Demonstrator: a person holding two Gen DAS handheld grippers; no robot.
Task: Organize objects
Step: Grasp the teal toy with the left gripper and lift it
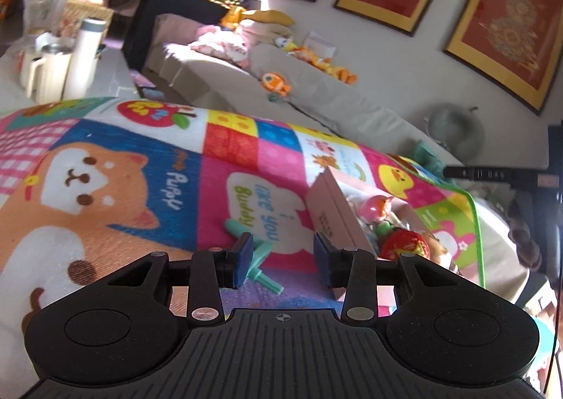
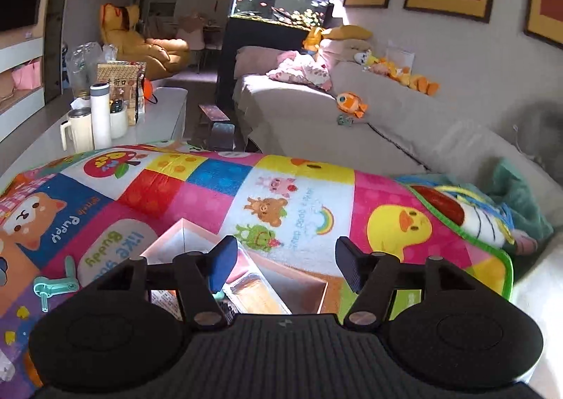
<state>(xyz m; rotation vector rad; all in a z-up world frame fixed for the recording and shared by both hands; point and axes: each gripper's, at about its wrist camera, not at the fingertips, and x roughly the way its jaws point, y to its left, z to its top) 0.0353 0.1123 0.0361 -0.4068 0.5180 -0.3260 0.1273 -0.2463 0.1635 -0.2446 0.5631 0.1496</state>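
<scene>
A pink cardboard box [image 1: 329, 209] lies open on a colourful cartoon blanket [image 1: 105, 170]. It holds a red strawberry toy [image 1: 404, 244], a pink figure [image 1: 378, 207] and other small items. A teal plastic part [image 1: 262, 258] rests on the blanket left of the box, partly behind my left gripper's left finger. My left gripper [image 1: 283, 258] is open with nothing between its pads, its right pad close to the box's near corner. In the right wrist view my right gripper [image 2: 285, 267] hangs open above the same box [image 2: 169, 240], with nothing held. The teal part [image 2: 52, 288] lies far to its left.
A grey sofa [image 2: 387, 124] with plush toys runs behind the blanket [image 2: 299, 205]. A white table [image 2: 165, 110] at the left carries a mug, a white bottle [image 2: 100, 117] and bags. A fish tank [image 2: 281, 8] stands at the back. A green towel [image 2: 517, 195] lies at the right.
</scene>
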